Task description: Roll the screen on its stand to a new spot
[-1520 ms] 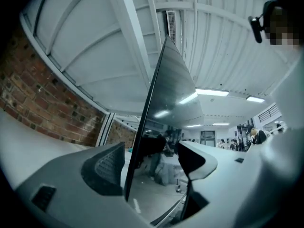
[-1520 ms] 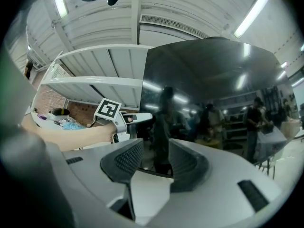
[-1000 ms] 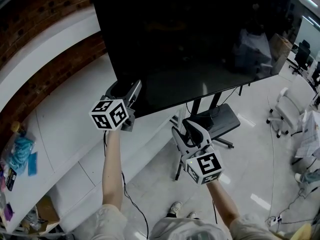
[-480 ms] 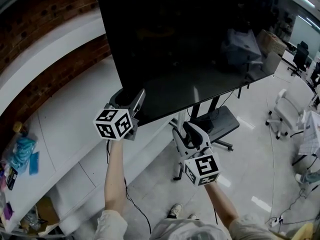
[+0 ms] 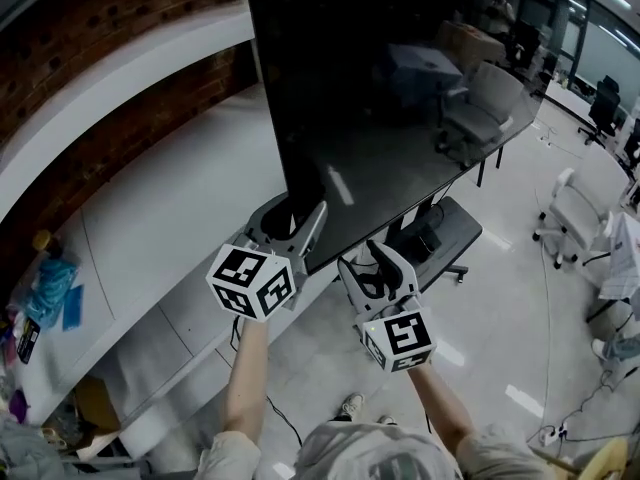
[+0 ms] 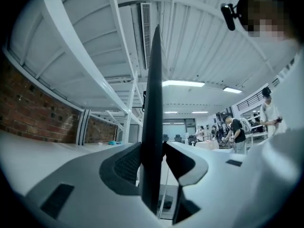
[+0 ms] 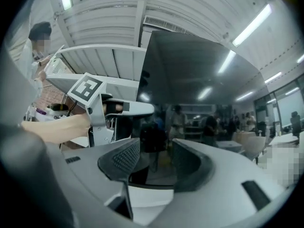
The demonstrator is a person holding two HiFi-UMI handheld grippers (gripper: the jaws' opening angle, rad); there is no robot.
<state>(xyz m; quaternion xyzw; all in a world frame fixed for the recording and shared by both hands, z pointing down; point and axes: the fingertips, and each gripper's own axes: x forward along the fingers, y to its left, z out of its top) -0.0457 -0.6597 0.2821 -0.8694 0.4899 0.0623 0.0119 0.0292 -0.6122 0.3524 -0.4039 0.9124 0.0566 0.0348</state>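
The large black screen point(image 5: 400, 98) stands on its wheeled stand, whose dark base point(image 5: 445, 236) shows under the lower edge. My left gripper point(image 5: 295, 216) straddles the screen's lower left corner. In the left gripper view the thin screen edge point(image 6: 153, 103) runs between the jaws, which are closing, and the pads point(image 6: 130, 161) press on it. My right gripper point(image 5: 378, 260) sits just below the bottom edge, a little to the right. Its jaws are opening; in the right gripper view point(image 7: 154, 163) they face the glossy screen point(image 7: 199, 75) without gripping it.
A white ledge point(image 5: 130, 218) runs along the brick wall at left, with blue items point(image 5: 55, 293) near its end. White chairs point(image 5: 575, 213) and floor cables point(image 5: 560, 433) lie to the right. People point(image 6: 235, 132) stand far off in the room.
The screen's left corner has shifted right and turned, and my left gripper went right and down with it, tightening on the edge. The right gripper has hardly moved but spread wider.
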